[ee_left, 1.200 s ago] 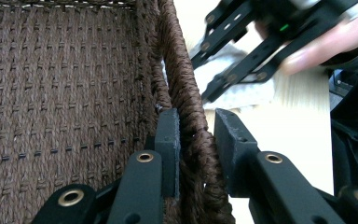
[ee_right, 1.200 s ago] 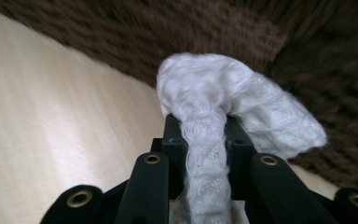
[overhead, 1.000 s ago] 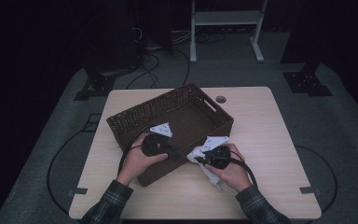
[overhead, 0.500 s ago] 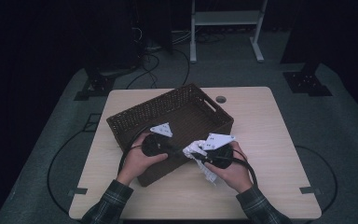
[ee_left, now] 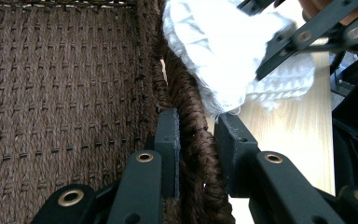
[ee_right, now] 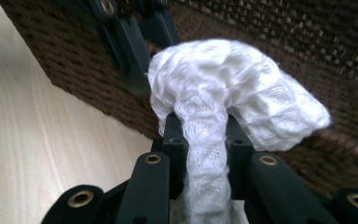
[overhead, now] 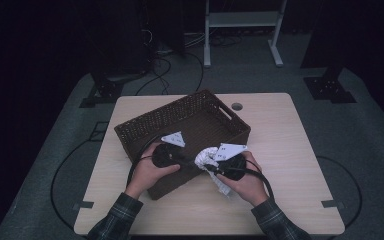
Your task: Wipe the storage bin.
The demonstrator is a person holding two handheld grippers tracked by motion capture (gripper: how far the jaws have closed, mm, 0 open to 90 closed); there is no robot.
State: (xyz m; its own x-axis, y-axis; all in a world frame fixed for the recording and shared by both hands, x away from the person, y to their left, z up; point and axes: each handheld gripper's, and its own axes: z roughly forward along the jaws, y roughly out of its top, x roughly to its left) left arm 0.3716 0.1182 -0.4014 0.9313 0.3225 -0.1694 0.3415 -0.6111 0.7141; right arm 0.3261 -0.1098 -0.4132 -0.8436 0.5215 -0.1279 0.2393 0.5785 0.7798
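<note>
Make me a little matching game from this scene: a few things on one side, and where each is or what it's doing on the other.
Things:
1. left tool
2. right tool
3. white cloth
4. brown basket

States:
A. stands on the wooden table
B. clamps the basket's rim
C. bunched up, close to the basket's wall
D. pinches the white cloth

Pairs: 1-B, 2-D, 3-C, 4-A

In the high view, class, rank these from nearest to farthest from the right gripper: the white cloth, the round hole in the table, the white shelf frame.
1. White cloth: clamped in the right gripper's fingers, at the basket's near wall.
2. Round hole: in the tabletop, beyond the basket.
3. White shelf frame: on the floor, past the table's far edge.
</note>
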